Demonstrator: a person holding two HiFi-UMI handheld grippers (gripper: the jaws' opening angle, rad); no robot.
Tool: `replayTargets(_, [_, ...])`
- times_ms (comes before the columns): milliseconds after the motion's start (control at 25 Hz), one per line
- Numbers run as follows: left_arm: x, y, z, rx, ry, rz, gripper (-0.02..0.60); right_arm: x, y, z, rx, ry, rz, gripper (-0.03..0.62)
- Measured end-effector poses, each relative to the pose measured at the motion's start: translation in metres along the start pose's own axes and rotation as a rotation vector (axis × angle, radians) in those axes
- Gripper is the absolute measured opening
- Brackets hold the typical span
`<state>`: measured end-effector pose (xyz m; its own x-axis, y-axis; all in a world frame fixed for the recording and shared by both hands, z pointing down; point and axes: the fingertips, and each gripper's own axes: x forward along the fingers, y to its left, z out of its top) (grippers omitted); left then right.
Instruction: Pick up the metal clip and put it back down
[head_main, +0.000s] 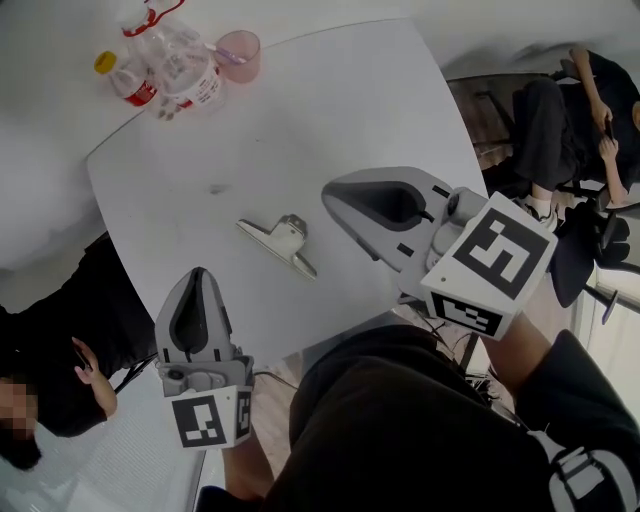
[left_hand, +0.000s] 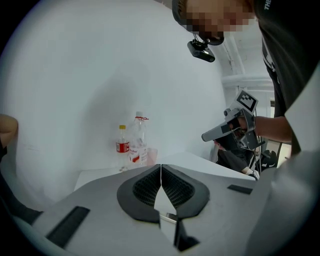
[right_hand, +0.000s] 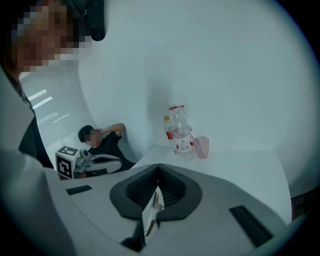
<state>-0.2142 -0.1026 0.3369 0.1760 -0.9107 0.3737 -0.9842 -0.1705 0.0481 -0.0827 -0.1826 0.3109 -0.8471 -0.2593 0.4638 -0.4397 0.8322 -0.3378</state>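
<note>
The metal clip (head_main: 277, 239) lies flat on the white table (head_main: 330, 100), near its front edge, with nothing touching it. My right gripper (head_main: 331, 192) hovers above and to the right of the clip, its jaws shut and empty. In the right gripper view its own jaws (right_hand: 158, 167) meet tip to tip, and a sliver of the clip (right_hand: 156, 202) shows through the gap below them. My left gripper (head_main: 197, 276) hangs at the lower left, off the table's near corner, with its jaws shut and nothing between them (left_hand: 160, 167).
Two plastic bottles (head_main: 172, 62) and a pink cup (head_main: 238, 52) stand at the table's far corner. One person sits on a chair at the right (head_main: 565, 110), another sits low at the left (head_main: 70, 370). A white wall runs behind the table.
</note>
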Motion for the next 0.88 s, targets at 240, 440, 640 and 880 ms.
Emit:
replayTargets(240, [-0.011, -0.005, 0.032, 0.045, -0.027, -0.009, 0.023, -0.026, 0.007, 0.03, -0.03, -0.063, -0.031, 0.02])
replayTargets(440, [-0.013, -0.013, 0.059, 0.078, -0.057, -0.024, 0.023, -0.049, 0.006, 0.055, -0.052, -0.118, -0.065, 0.02])
replayTargets(640, [-0.017, -0.02, 0.075, 0.097, -0.087, -0.032, 0.023, -0.068, 0.009, 0.071, -0.087, -0.152, -0.096, 0.02])
replayTargets(880, [-0.028, -0.024, 0.088, 0.127, -0.116, -0.027, 0.023, -0.093, 0.016, 0.088, -0.134, -0.194, -0.129, 0.02])
